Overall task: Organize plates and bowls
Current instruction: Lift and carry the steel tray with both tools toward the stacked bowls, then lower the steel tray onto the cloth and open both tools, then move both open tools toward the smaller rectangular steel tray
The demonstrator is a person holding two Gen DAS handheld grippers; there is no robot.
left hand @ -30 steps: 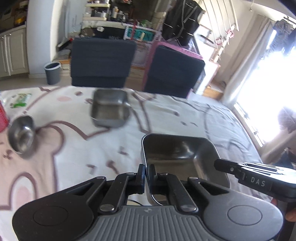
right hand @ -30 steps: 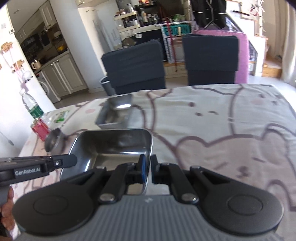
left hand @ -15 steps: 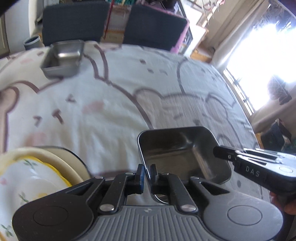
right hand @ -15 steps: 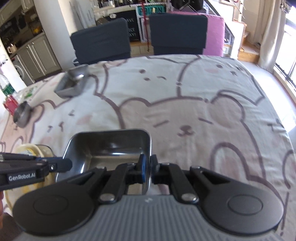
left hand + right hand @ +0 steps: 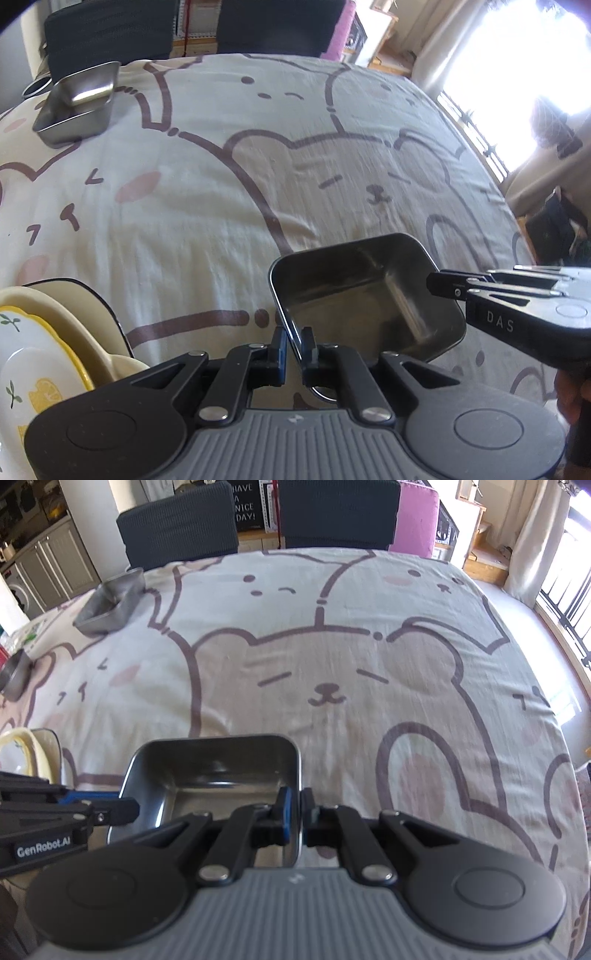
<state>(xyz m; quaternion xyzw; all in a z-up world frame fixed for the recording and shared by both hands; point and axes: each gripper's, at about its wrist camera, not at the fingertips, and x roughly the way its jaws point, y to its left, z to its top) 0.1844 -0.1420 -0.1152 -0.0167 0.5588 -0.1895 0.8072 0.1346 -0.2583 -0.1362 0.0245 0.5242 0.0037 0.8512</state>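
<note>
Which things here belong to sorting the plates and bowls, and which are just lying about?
Job:
steel tray, held by left gripper and right gripper
stacked trays
round steel bowl
lemon-print plates

Lying about:
chairs
bear tablecloth

Held tray (image 5: 365, 295): nearest, over front of tablecloth (image 5: 258, 166), left gripper (image 5: 293, 347) clamped on its left wall, right gripper (image 5: 300, 818) clamped on its right wall.
Stacked plates (image 5: 44, 350): on cloth, left of held tray, near front edge.
Second tray (image 5: 79, 101): far left on cloth, well apart from held tray, just before left chair (image 5: 181, 524).
Round bowl (image 5: 14, 672): left edge of cloth, nearer than second tray.
Right chair (image 5: 338, 511): behind table, right of left chair.
</note>
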